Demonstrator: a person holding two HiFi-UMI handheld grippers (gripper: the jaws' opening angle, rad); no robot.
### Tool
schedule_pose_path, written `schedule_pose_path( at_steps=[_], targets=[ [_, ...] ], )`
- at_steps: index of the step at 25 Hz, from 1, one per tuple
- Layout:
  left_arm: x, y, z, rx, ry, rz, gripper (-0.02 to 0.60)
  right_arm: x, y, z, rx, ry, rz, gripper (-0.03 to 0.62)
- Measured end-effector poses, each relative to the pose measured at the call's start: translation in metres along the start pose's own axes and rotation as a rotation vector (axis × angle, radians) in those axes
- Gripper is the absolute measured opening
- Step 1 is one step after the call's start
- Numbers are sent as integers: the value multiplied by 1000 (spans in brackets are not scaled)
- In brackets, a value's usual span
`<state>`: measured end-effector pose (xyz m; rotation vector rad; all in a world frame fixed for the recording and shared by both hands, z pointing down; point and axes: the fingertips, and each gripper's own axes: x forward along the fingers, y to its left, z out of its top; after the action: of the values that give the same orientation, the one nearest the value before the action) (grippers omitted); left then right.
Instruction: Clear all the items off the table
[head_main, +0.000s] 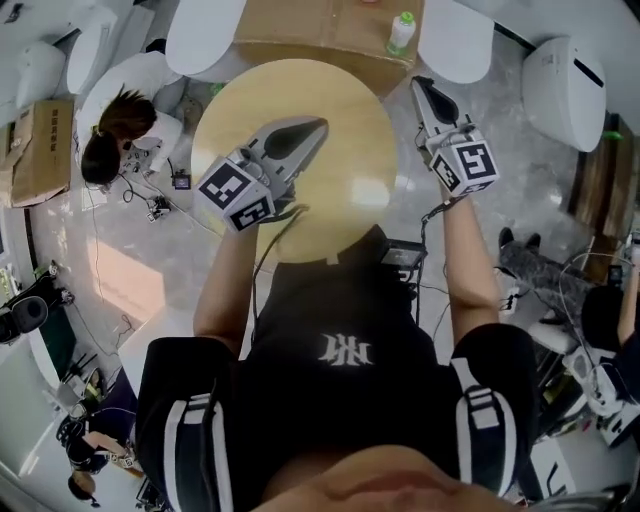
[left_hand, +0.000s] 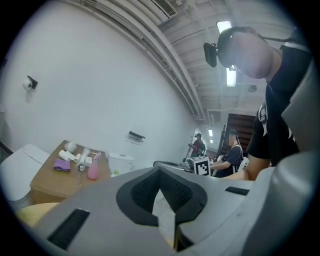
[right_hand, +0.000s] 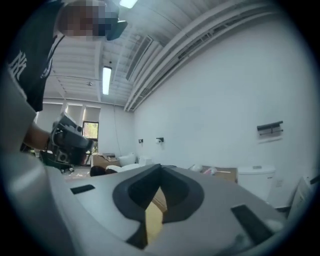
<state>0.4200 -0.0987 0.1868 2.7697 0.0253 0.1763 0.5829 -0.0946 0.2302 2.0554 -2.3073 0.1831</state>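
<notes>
Cut off at the far edge, the brown cardboard box (head_main: 310, 30) carries a green-capped clear bottle (head_main: 401, 32), beyond the round pale wooden desk (head_main: 345, 215). The left gripper (head_main: 316, 126) above the desk and the right gripper (head_main: 421, 84) further right are both pressed together, empty.

- A makeshift test studio or workshop, not a home; white toilets (head_main: 565, 90) stand unplumbed on the open floor (head_main: 520, 185), ahead and to the right of the right gripper (head_main: 421, 84)
- Left of the left gripper (head_main: 318, 126), a person (head_main: 120, 125) crouches over loose cables (head_main: 135, 185)
- Beyond both grippers sits a big cardboard box (head_main: 320, 35); the bare white wall (left_hand: 100, 90) carries a paper holder (left_hand: 29, 84); exposed ducts (left_hand: 150, 40) and strip lights (right_hand: 106, 80) run overhead
</notes>
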Motion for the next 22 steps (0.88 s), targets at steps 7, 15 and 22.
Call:
schedule_pose_path(
  at_steps=[7,15,22],
  targets=[
    [-70,-51,19,27,-56,-83,12,-53,135,55,-32,-5,76,3],
    [-163,-108,3,52,-95,-124,12,-92,238,88,-78,-71,77,3],
    [-223,-137,-41,-20,-80,-139,12,-141,246,83,-178,-38,-16,2]
  ],
)
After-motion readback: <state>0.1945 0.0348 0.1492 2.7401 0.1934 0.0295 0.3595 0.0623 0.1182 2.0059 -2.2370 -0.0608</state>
